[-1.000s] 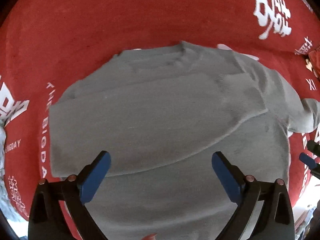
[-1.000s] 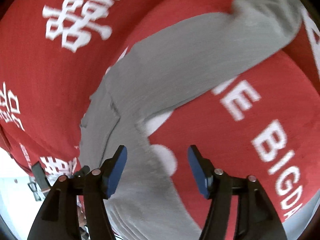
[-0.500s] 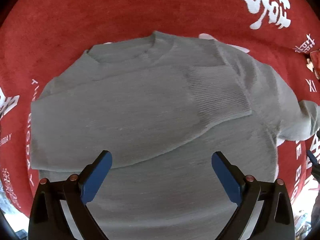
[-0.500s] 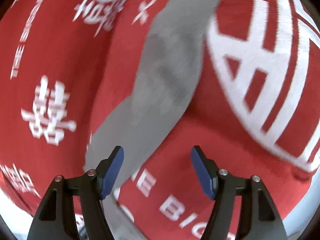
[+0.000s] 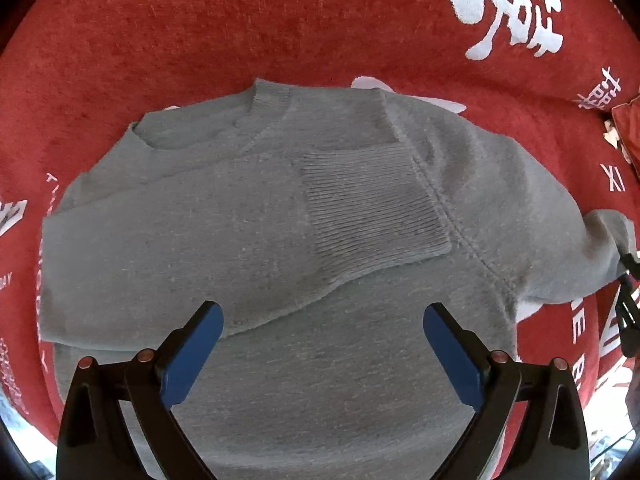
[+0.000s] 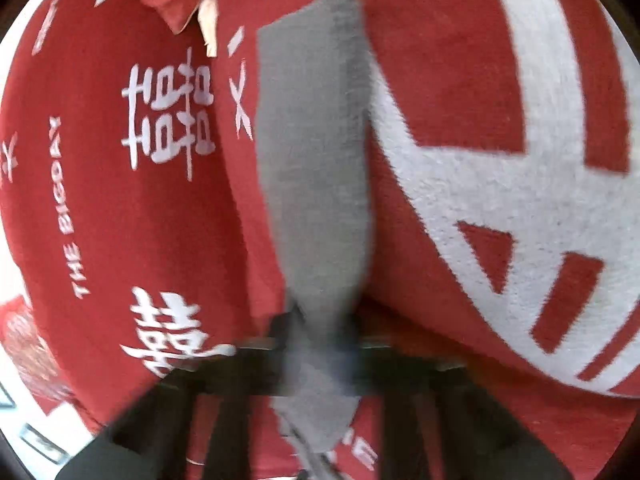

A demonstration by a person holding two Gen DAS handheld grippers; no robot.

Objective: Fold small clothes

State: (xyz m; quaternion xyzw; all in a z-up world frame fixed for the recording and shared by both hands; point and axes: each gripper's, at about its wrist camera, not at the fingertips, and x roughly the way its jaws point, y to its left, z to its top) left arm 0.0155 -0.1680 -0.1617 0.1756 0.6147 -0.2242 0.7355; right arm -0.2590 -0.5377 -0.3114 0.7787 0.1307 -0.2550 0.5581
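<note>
Now a grey knit sweater [image 5: 280, 264] is seen spread flat on the red blanket [image 5: 200, 40], its neckline toward the far edge. One sleeve has already been laid across the chest, and its ribbed cuff [image 5: 368, 216] rests near the middle of the body. The left gripper [image 5: 320, 344] is held above the hem end, jaws spread wide, with nothing between the blue pads [image 5: 192, 356].

Over on the blanket's right side, the other sleeve [image 6: 316, 140] is stretched out long and straight. The right gripper [image 6: 320, 352] is badly blurred, but its jaws appear to be closed on that sleeve near the shoulder end. From the left wrist view, it is glimpsed at the sleeve's far tip [image 5: 628, 280].

The knit is judged soft, light and limp; it will sag and drag rather than hold shape. A pinch at the cuff, where the ribbing is thicker, would likely give the firmest hold. The plush blanket may cling to the fabric, so the sleeve is better lifted than slid.
</note>
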